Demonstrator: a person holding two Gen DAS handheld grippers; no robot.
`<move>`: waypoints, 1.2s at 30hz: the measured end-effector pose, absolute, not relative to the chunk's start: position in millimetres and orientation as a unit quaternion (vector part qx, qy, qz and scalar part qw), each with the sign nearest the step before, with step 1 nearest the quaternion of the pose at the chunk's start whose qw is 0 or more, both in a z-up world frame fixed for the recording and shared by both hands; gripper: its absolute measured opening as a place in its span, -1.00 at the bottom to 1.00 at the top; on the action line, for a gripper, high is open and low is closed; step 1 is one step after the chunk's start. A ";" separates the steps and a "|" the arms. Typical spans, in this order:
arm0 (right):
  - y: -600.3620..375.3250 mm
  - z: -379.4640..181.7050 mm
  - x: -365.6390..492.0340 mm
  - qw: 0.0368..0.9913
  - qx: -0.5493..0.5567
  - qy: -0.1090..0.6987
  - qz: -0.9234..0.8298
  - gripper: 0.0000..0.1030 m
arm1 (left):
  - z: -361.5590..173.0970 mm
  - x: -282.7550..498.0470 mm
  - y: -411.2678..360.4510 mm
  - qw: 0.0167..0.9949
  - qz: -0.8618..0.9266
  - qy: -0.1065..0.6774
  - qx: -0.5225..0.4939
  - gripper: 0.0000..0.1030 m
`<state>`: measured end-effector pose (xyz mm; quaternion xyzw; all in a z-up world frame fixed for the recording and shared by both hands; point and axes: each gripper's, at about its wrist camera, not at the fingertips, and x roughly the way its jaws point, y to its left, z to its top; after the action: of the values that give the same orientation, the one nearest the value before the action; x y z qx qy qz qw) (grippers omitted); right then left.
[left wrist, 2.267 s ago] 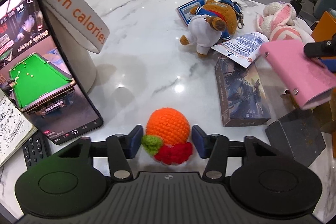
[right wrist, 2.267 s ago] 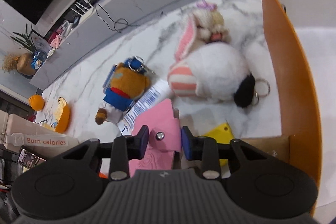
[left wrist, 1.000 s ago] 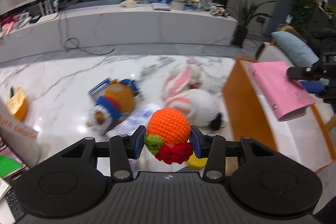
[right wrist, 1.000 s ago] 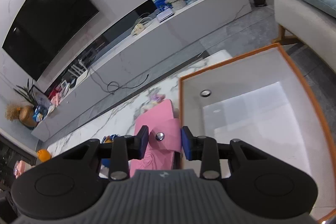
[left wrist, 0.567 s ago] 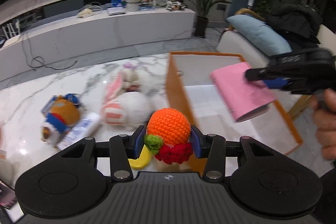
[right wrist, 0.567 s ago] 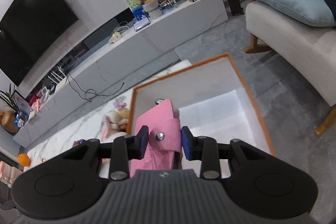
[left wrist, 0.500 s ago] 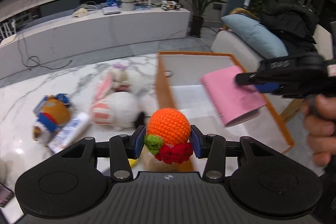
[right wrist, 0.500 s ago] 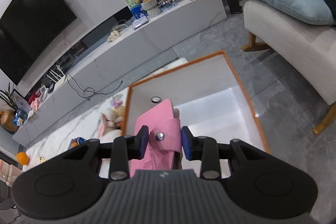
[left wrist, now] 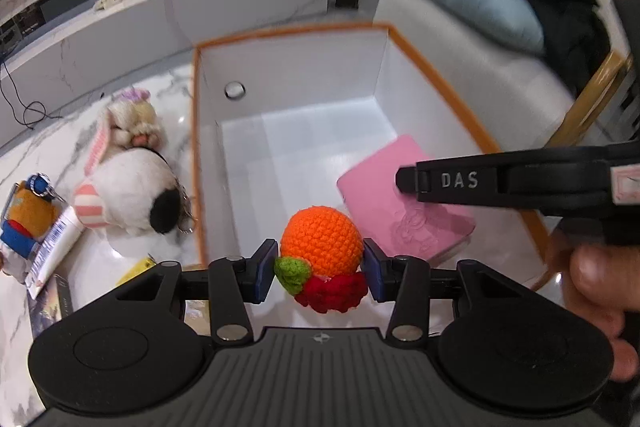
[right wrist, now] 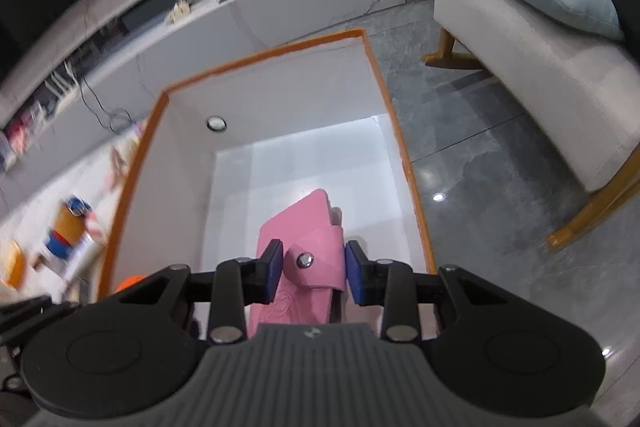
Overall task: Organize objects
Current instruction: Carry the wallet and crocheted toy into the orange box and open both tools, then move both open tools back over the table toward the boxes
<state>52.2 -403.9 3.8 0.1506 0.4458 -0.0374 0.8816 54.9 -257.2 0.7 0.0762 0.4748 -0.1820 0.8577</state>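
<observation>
My left gripper [left wrist: 319, 269] is shut on a crocheted orange ball [left wrist: 321, 242] with a green leaf and red base, held over the near end of an orange-rimmed white box [left wrist: 288, 83]. A pink wallet [left wrist: 384, 195] lies on the box floor at the right. In the right wrist view my right gripper [right wrist: 313, 277] has its jaws spread wider than the pink wallet [right wrist: 296, 227], with gaps on both sides; the wallet rests inside the box [right wrist: 280, 95] below it. The right gripper's side also shows in the left wrist view [left wrist: 500, 183].
On the marble table left of the box lie a white bunny plush [left wrist: 124, 183], a bear plush in blue [left wrist: 28, 215], a white packet [left wrist: 56, 251] and a yellow item [left wrist: 136, 269]. A cushioned chair [right wrist: 552, 75] stands right of the box.
Both grippers moved from the table to over the box. The right gripper lowered the pink wallet into the box and opened, letting it go. The left still holds the ball.
</observation>
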 end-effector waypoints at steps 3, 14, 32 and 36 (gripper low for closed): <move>-393.5 -0.5 54.3 0.886 0.101 0.450 -0.047 -0.31 | -11.3 55.6 -265.0 0.852 -0.171 0.486 0.090 0.01; -369.9 -14.3 56.7 0.878 0.050 0.476 -0.009 -0.31 | -20.9 47.5 -277.8 0.848 -0.149 0.484 0.159 0.05; -367.1 -16.3 54.2 0.862 0.088 0.500 0.005 0.10 | -12.4 45.0 -269.4 0.843 -0.152 0.490 0.161 0.30; -366.4 -6.6 52.3 0.867 0.096 0.489 0.002 0.11 | -4.1 41.6 -262.5 0.849 -0.169 0.476 0.153 0.38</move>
<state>52.3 -366.4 -6.6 0.0961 0.4885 0.0017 0.8672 41.6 -262.5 -4.1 0.1528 0.4765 -0.1688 0.8492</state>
